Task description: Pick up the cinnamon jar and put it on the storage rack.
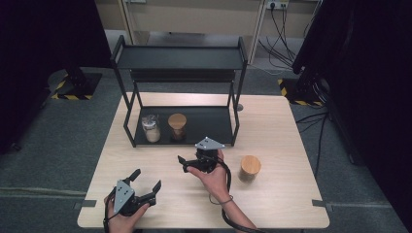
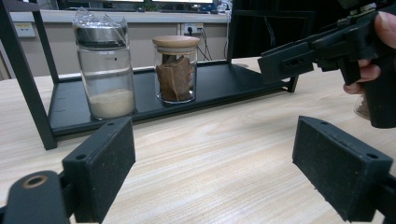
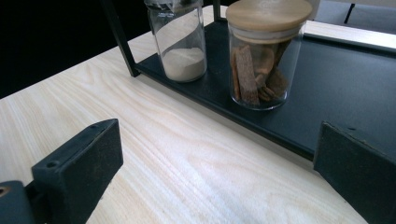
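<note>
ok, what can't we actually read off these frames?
- Contents of the round wooden-lidded jar standing on the light wood table: too small in the high view; in the left gripper view the hand holding the right gripper covers it.
- Lid of the clear glass jar with pale powder: cut off by the top edge in the right gripper view.
- Upper tier of the black metal shelf rack: outside both gripper views.

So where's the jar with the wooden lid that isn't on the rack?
In the high view, the jar stands on the table's right side, just right of the right hand-held gripper and in front of the rack.
</note>
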Demonstrator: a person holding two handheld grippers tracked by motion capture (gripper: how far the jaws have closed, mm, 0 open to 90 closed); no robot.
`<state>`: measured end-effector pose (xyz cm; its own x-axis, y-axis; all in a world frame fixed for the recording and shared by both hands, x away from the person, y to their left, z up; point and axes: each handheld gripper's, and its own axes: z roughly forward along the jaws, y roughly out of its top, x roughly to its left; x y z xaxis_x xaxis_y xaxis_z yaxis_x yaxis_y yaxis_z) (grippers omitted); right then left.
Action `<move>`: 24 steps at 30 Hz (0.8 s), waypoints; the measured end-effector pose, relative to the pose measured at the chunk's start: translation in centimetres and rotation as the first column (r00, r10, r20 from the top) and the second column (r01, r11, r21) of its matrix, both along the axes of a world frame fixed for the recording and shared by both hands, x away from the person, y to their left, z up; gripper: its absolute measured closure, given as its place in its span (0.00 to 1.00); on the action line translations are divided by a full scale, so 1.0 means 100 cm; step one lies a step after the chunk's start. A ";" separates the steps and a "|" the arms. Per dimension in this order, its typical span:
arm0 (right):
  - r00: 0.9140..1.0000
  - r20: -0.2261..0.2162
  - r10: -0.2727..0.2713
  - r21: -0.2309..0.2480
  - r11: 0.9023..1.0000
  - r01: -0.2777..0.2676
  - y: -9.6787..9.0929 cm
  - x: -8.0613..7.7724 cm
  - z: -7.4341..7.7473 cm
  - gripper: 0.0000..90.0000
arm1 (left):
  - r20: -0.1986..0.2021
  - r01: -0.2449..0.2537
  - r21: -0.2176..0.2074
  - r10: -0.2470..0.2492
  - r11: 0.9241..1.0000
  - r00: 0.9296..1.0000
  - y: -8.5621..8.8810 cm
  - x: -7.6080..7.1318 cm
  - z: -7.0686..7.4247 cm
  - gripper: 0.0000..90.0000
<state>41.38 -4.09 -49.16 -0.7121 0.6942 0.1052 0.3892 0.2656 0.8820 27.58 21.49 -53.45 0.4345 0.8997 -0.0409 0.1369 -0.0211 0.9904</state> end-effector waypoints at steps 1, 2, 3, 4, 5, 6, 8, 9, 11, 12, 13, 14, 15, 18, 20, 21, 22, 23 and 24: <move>1.000 -0.002 0.000 0.001 1.000 0.000 -0.001 -0.001 0.000 0.02 | 0.000 0.000 0.000 0.000 1.000 1.000 0.000 0.000 0.000 0.14; 1.000 -0.002 0.000 0.002 1.000 0.000 -0.002 -0.002 -0.001 0.02 | 0.000 0.000 0.000 0.000 1.000 1.000 0.000 0.000 0.000 0.14; 1.000 -0.002 0.000 0.002 1.000 0.000 -0.002 -0.002 -0.001 0.02 | 0.000 0.000 0.000 0.000 1.000 1.000 0.000 0.000 0.000 0.14; 1.000 -0.002 0.000 0.001 1.000 0.000 -0.003 -0.003 -0.001 0.02 | 0.001 -0.001 0.000 0.001 1.000 1.000 0.000 0.000 0.000 0.14; 1.000 -0.003 0.002 0.000 1.000 -0.002 -0.003 -0.004 -0.002 0.02 | 0.001 -0.001 0.000 0.001 1.000 1.000 0.000 0.000 0.000 0.14; 1.000 -0.001 0.003 -0.002 1.000 -0.003 -0.004 -0.005 -0.002 0.02 | 0.001 -0.001 0.000 0.001 1.000 1.000 0.000 0.000 0.000 0.14; 1.000 0.001 0.005 -0.002 1.000 -0.005 -0.005 -0.007 -0.002 0.02 | 0.001 -0.002 0.000 0.002 1.000 1.000 0.000 0.000 0.000 0.14; 1.000 0.002 0.006 -0.001 1.000 -0.006 -0.005 -0.007 -0.001 0.02 | 0.001 -0.002 0.000 0.002 1.000 1.000 0.000 0.000 0.000 0.14; 1.000 0.001 0.008 0.002 1.000 -0.008 -0.006 -0.009 -0.001 0.02 | 0.001 -0.002 0.000 0.002 1.000 1.000 0.000 0.000 0.000 0.14; 1.000 0.000 0.010 0.003 1.000 -0.010 -0.007 -0.010 -0.001 0.02 | 0.002 -0.002 0.000 0.002 1.000 1.000 0.000 0.000 0.000 0.14; 1.000 -0.002 0.010 0.003 1.000 -0.010 -0.007 -0.010 -0.001 0.02 | 0.002 -0.002 0.000 0.002 1.000 1.000 0.000 0.000 0.000 0.14; 1.000 -0.001 0.012 0.001 1.000 -0.012 -0.008 -0.012 -0.001 0.02 | 0.002 -0.002 0.000 0.002 1.000 1.000 0.000 0.000 0.000 0.14; 1.000 0.000 0.013 0.000 1.000 -0.013 -0.008 -0.012 -0.001 0.02 | 0.002 -0.002 0.001 0.002 1.000 1.000 0.000 0.000 0.000 0.14; 1.000 -0.001 0.018 -0.002 1.000 -0.018 -0.010 -0.015 -0.002 0.02 | 0.002 -0.002 0.001 0.002 1.000 1.000 0.000 0.000 0.000 0.14; 1.000 -0.006 0.019 -0.001 1.000 -0.019 -0.011 -0.017 -0.002 0.02 | 0.001 -0.002 0.000 0.002 1.000 1.000 0.000 0.000 0.000 0.14; 1.000 -0.007 0.019 -0.001 1.000 -0.019 -0.012 -0.018 -0.003 0.02 | 0.001 -0.002 -0.001 0.002 1.000 1.000 0.000 0.000 0.000 0.14; 1.000 -0.005 0.021 -0.001 1.000 -0.021 -0.012 -0.019 -0.003 0.02 | 0.001 -0.002 -0.001 0.002 1.000 1.000 0.000 0.000 0.000 0.14; 1.000 -0.006 0.021 -0.001 1.000 -0.021 -0.013 -0.020 -0.003 0.02 | 0.000 -0.002 -0.001 0.002 1.000 1.000 0.000 0.000 0.000 0.14; 1.000 -0.006 0.021 0.001 1.000 -0.021 -0.013 -0.021 -0.004 0.02 | 0.000 -0.002 -0.001 0.002 1.000 1.000 0.000 0.000 0.000 0.14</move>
